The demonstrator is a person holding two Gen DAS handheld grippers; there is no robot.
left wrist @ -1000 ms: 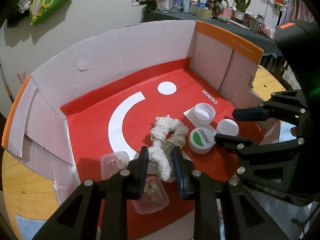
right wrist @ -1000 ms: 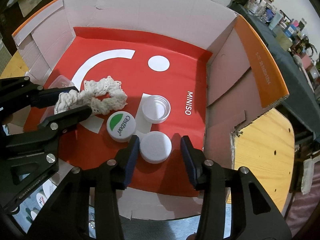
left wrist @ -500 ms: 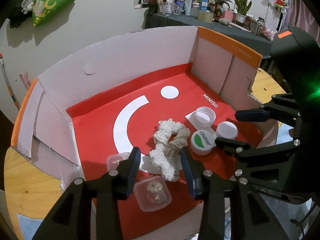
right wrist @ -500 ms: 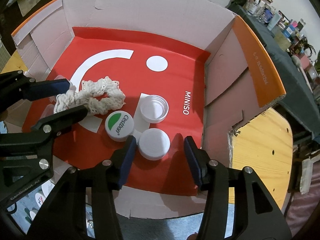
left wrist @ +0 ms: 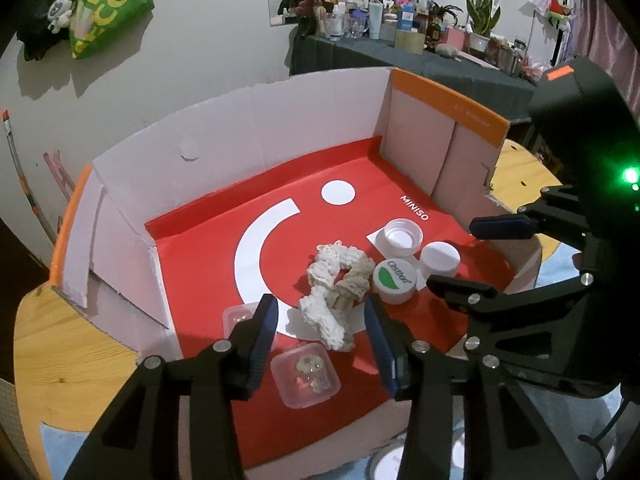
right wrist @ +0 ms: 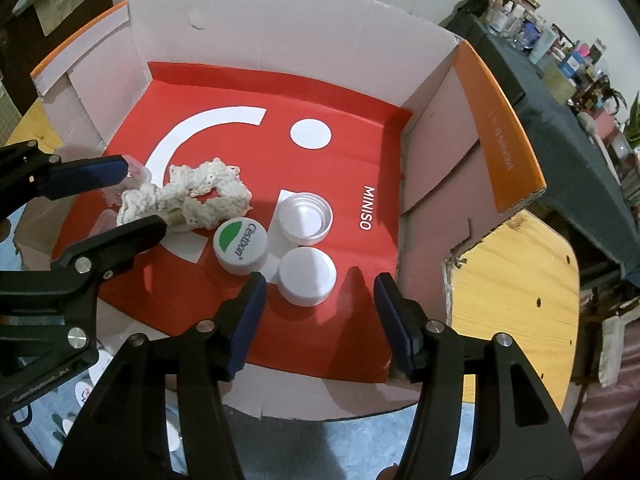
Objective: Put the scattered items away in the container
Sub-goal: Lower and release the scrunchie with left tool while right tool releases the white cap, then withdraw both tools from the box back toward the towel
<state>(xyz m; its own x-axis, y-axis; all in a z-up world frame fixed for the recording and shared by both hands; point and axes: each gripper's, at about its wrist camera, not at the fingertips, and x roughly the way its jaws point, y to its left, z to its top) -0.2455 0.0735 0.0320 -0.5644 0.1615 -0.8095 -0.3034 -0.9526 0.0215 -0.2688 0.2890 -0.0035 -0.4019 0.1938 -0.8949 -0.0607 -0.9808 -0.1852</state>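
Round wooden table (right wrist: pixel 516 280) carries an open cardboard box with red floor (left wrist: pixel 192 256). Left gripper (left wrist: pixel 320 320) opening, free of the cream crocheted scrunchie (left wrist: pixel 336 292); right gripper (right wrist: pixel 320 300) opening, clear of the plain white round lid (right wrist: pixel 306 276).

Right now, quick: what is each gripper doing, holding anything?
Left gripper: opening, holding nothing; the lace scrunchie lies loose between its fingers.
Right gripper: opening, holding nothing; the white cap sits free in the box.

I count one cardboard box (left wrist: pixel 248 120) holding three round white caps (right wrist: pixel 307 282), one of them with a green mark (right wrist: pixel 240 246) and one lying open side up (right wrist: pixel 306 218), two small clear plastic cases (left wrist: pixel 305 374) and one cream crocheted scrunchie (left wrist: pixel 338 288).
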